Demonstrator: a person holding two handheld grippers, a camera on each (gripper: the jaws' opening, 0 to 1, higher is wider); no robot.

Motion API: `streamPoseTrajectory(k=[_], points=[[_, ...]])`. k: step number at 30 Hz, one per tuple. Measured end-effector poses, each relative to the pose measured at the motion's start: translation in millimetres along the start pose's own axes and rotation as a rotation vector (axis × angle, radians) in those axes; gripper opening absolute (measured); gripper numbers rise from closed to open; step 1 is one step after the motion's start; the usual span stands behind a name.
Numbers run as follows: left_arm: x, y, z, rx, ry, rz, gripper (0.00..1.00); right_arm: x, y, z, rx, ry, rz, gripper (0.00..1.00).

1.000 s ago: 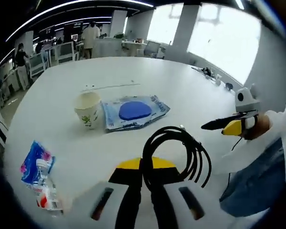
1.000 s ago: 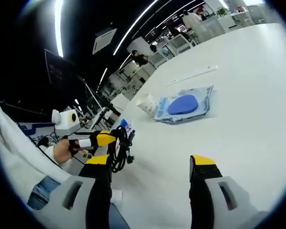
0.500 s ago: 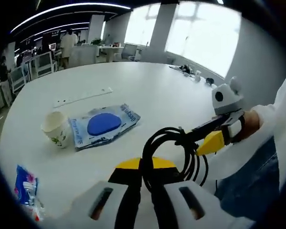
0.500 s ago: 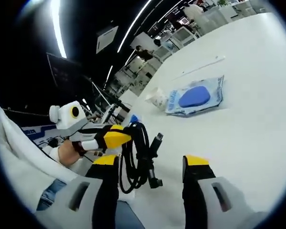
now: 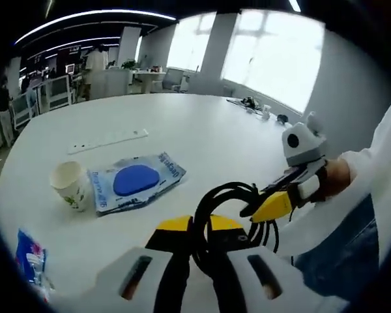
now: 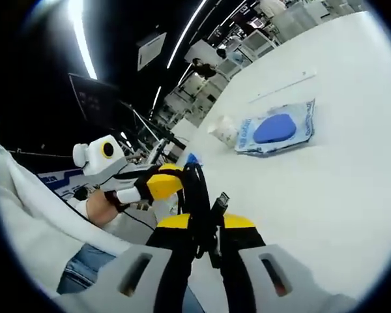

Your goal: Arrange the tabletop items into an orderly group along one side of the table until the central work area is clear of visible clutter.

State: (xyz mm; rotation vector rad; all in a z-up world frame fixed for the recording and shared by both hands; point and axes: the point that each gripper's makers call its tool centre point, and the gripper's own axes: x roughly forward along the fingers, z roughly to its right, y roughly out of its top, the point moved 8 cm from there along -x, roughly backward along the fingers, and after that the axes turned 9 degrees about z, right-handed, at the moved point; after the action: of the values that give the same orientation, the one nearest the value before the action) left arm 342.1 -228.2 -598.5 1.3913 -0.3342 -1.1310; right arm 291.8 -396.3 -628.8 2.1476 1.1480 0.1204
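Note:
A black coiled cable (image 5: pixel 231 207) hangs just off the near edge of the white table (image 5: pixel 202 130). My left gripper (image 5: pixel 199 229) is shut on the coil's lower loop. Coming in from the right, my right gripper (image 5: pixel 268 205) pinches the same coil with its yellow-tipped jaws. In the right gripper view my right gripper (image 6: pixel 202 225) is shut on the cable (image 6: pixel 197 190), and the left gripper (image 6: pixel 161 185) grips it from the left. Farther out on the table lie a blue packet (image 5: pixel 135 180) and a paper cup (image 5: pixel 70 184), also seen as the packet (image 6: pixel 277 128) and the cup (image 6: pixel 223 130).
A white power strip (image 5: pixel 107 138) lies beyond the packet. A blue snack bag (image 5: pixel 29 254) sits at the table's left edge. A person's white sleeve and jeans (image 5: pixel 352 248) fill the right side. Office desks and people stand far behind.
My right gripper has closed in on the left one and shut on the cable, having been open a second ago. The left gripper has kept its hold and swung slightly right.

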Motion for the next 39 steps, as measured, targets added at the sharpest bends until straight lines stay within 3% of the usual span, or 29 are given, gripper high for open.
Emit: streamPoseTrajectory(k=[2,7,11,17,20,24,32,39], points=[[3.1,-1.9,-1.6,-0.004,0.005,-0.015,0.1,-2.6,1.5,2.4,0.059,0.002,0.037,0.12],[0.9,-1.6,-10.8,-0.063,0.07,0.018,0.4,-14.8,3.4,12.1,0.166,-0.027,0.118,0.11],[-7.7,-12.2,-16.3,-0.098,0.09,0.007,0.37,-26.9,10.9,22.0,0.256,-0.041,0.232,0.11],[-27.5,-36.1,-23.5,-0.166,0.149,-0.006,0.43,-46.1,22.3,40.3,0.34,-0.096,0.36,0.12],[-35.7,-43.1,-27.2,-0.196,0.186,-0.001,0.5,-50.5,21.6,40.8,0.343,-0.124,0.362,0.12],[-45.8,-52.0,-31.9,-0.234,0.222,0.001,0.56,-57.5,23.0,56.9,0.375,-0.164,0.392,0.12],[-48.6,-58.5,-34.0,-0.277,0.251,-0.003,0.54,-52.0,29.9,66.2,0.408,-0.225,0.441,0.12],[-44.9,-57.2,-29.6,-0.287,0.239,0.007,0.53,-42.9,23.5,75.2,0.441,-0.253,0.417,0.12]])
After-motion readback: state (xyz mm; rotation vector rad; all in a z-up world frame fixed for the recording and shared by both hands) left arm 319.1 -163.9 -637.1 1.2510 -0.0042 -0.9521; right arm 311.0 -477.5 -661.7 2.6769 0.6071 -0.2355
